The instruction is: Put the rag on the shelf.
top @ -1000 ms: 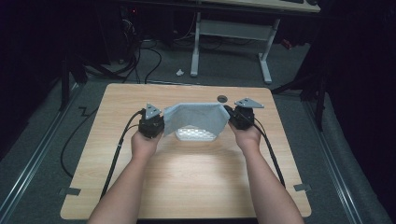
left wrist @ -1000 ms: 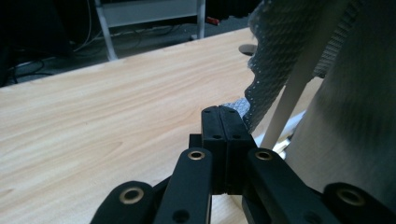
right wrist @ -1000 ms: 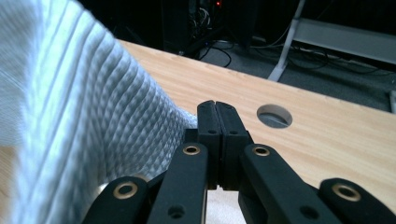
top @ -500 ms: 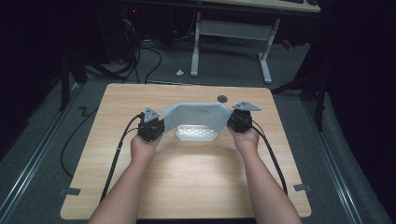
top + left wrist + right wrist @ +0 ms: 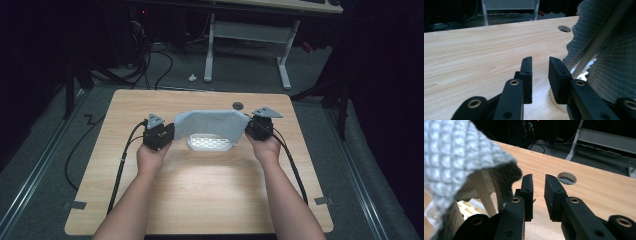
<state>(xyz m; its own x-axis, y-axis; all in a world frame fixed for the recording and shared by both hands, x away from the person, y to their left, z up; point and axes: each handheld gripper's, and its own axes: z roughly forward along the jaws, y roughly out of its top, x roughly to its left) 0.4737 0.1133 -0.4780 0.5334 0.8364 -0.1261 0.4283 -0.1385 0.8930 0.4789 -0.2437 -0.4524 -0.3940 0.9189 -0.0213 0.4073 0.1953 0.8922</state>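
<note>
A grey waffle-weave cloth (image 5: 210,125) hangs over the thin white handle (image 5: 599,42) of a white perforated basket (image 5: 210,143) at the middle of the wooden table (image 5: 200,195). My left gripper (image 5: 172,132) sits at the cloth's left end. Its jaws have just been opening, and in the left gripper view the left gripper (image 5: 540,62) has nothing in its gap, with the cloth (image 5: 609,62) just to its right. My right gripper (image 5: 248,127) is at the cloth's right end, its jaws also just opening. The right gripper (image 5: 539,180) is empty, beside the cloth (image 5: 454,152) and handle (image 5: 482,192).
A round cable hole (image 5: 238,105) lies in the table behind the basket. Black cables (image 5: 122,160) trail from both grippers toward the near edge. Beyond the table's far edge stand a white desk frame (image 5: 247,35) and floor cables.
Both grippers held the cloth's ends stretched between them; now their jaws have parted and the cloth is released. It hangs on the basket's handle. The hands hardly shifted.
</note>
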